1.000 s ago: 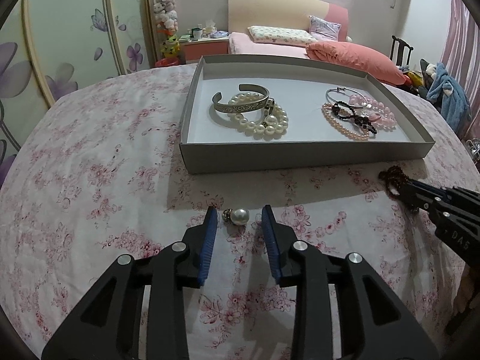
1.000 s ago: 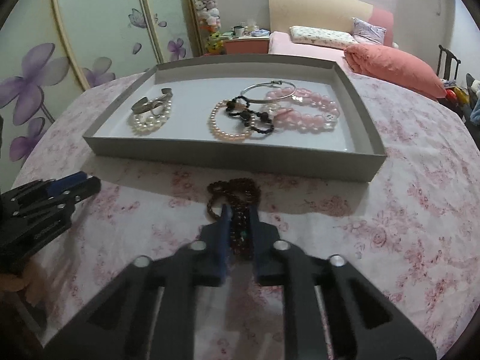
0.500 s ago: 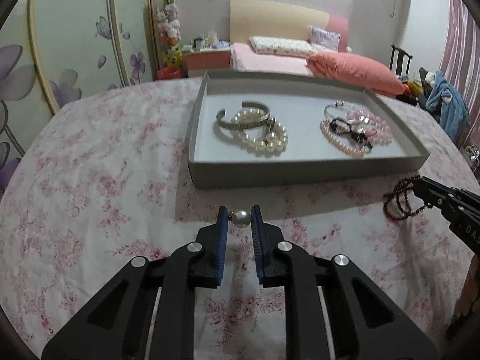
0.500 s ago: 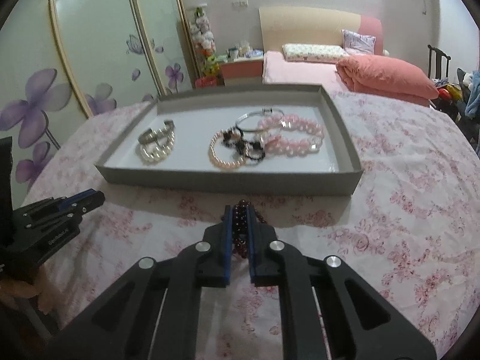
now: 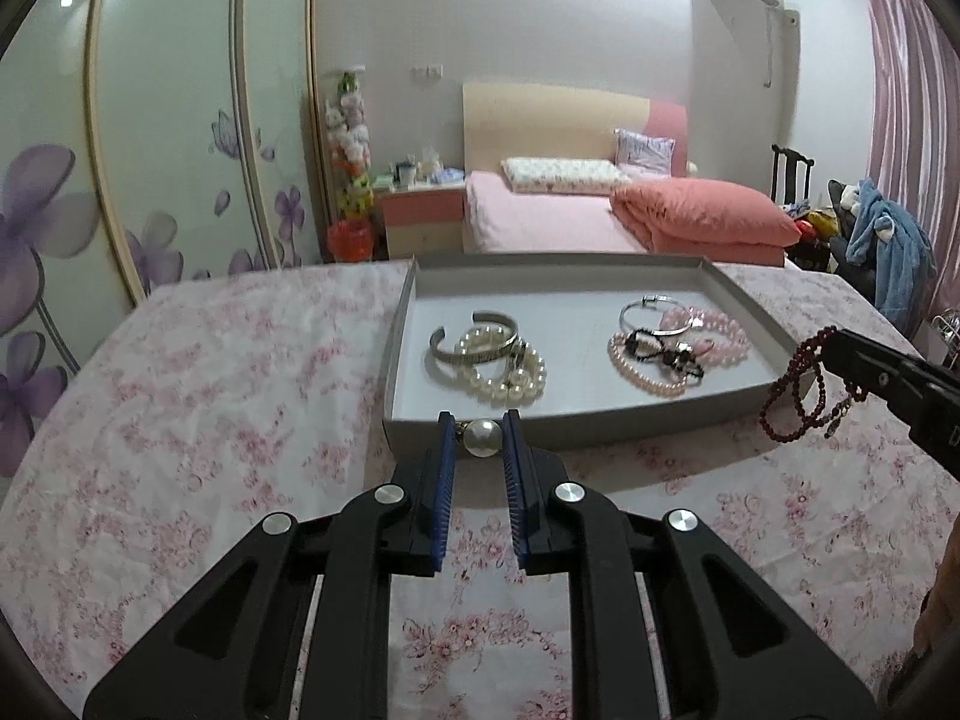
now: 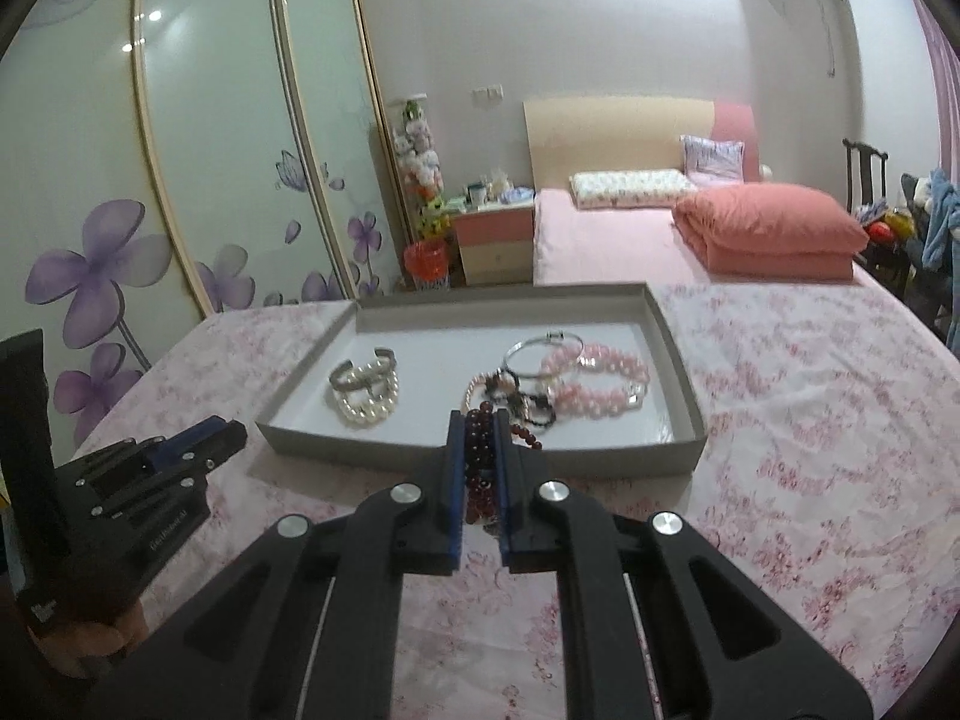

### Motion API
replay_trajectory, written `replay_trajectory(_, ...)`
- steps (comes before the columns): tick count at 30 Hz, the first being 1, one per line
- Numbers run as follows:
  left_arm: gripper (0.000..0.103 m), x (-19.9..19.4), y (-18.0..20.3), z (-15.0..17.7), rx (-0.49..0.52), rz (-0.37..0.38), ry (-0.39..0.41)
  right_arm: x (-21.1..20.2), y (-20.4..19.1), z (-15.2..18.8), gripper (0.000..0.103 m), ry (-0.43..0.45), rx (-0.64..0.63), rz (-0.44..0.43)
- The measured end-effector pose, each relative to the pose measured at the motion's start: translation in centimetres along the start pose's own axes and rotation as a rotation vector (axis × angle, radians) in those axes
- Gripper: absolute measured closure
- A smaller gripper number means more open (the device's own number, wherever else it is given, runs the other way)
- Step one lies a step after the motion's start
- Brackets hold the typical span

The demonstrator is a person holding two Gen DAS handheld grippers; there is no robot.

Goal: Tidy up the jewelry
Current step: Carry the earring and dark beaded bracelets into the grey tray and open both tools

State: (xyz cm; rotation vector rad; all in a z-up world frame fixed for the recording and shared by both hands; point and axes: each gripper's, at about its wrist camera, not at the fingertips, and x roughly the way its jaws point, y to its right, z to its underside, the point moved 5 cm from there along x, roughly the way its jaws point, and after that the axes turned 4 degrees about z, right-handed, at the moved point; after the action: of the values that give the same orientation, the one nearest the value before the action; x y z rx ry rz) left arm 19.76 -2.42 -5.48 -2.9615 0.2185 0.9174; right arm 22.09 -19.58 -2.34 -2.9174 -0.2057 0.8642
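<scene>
1. Your left gripper [image 5: 478, 438] is clenched on a pearl earring [image 5: 482, 437]; the round pearl sits between the blue pads [image 5: 445, 450] near their tips, held above the flowered surface [image 5: 198, 396] just in front of the near wall of the grey tray [image 5: 600, 423].
2. Your right gripper [image 6: 480, 456] is clamped on a dark red bead bracelet [image 6: 480, 468]; the beads run down between the two pads, and a short run of them shows to the right of the tips.
3. In your left wrist view the same bracelet [image 5: 801, 390] hangs in loops from the right gripper's tip, off the surface, beside the tray's right near corner.
4. In the tray's left half a silver cuff bangle [image 5: 474, 339] lies over a white pearl bracelet [image 5: 507, 372].
5. In its right half a thin silver bangle [image 5: 651, 315], a pale pink bead bracelet [image 5: 717, 339], a pink pearl strand [image 5: 642, 372] and a black bead bracelet [image 5: 666, 354] lie overlapping in one cluster.
6. The two clusters are well apart, with bare tray floor between them.
</scene>
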Motion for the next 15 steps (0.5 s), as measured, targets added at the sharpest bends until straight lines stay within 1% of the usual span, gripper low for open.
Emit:
replay_trajectory(9, 0.086, -0.9, 0.6, -1.1, 0.012, -0.017, 0.068, -1.7, -1.3, -1.1, 0.094, 0.117, -0.045, 0.058)
replay_trajectory(15, 0.086, -1.3, 0.6, -2.2, 0.006, -0.024, 0.113, -2.9, -1.9, -2.4, 0.094, 0.223, -0.076, 0.119)
